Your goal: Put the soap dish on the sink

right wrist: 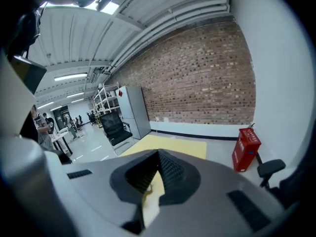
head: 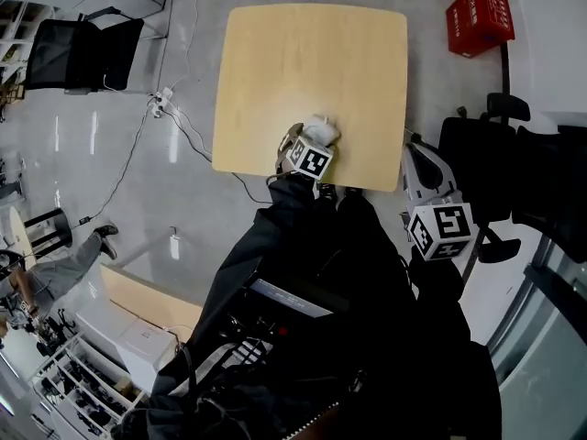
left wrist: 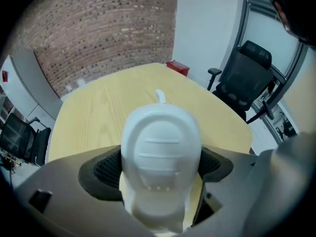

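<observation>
soap dish [left wrist: 160, 152] clamped in left gripper [left wrist: 160, 168] over table [left wrist: 94, 117], right gripper [right wrist: 154, 179] closed empty.

The person wears black sleeves [head: 292, 211], and the grey left gripper [head: 317, 137] and right gripper [head: 415, 159] each carry black ribbed pads [right wrist: 174, 174] and a white cube [head: 310, 159] with black square markers.

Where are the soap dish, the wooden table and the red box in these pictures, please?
soap dish [left wrist: 160, 157]: left gripper view, on its ribbed white top.
table [head: 303, 53]: head view, on the bare wooden top.
red box [head: 479, 16]: head view, on the middle of its red face.
</observation>
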Demonstrator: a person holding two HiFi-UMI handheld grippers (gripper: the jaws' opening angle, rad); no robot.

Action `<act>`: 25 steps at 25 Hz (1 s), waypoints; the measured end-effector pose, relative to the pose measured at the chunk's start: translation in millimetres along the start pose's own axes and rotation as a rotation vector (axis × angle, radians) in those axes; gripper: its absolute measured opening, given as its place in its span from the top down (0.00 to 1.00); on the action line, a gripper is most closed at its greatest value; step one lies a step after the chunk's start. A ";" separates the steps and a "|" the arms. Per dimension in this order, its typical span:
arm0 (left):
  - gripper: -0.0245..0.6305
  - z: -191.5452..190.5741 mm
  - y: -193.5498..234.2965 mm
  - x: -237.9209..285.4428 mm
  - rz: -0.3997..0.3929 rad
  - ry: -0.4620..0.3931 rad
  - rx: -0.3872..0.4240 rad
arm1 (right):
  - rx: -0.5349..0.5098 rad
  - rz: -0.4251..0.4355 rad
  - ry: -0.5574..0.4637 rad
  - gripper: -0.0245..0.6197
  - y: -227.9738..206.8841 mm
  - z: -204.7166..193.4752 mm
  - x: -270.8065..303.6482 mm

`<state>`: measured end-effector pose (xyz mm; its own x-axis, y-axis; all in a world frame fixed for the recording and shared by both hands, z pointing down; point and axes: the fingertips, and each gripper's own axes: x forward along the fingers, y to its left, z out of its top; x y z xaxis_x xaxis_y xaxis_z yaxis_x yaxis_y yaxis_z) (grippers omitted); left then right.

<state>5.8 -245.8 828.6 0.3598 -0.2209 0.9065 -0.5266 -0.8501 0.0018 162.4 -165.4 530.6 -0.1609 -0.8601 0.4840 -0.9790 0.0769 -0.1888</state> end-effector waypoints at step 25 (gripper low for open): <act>0.26 69.0 13.6 -131.0 0.017 -0.421 -0.034 | -0.052 0.052 -0.060 0.95 18.6 33.9 15.4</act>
<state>4.7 -261.4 680.8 0.6300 -0.4170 0.6551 -0.5582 -0.8296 0.0088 146.0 -194.4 505.6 -0.2050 -0.8827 0.4228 -0.9750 0.1464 -0.1671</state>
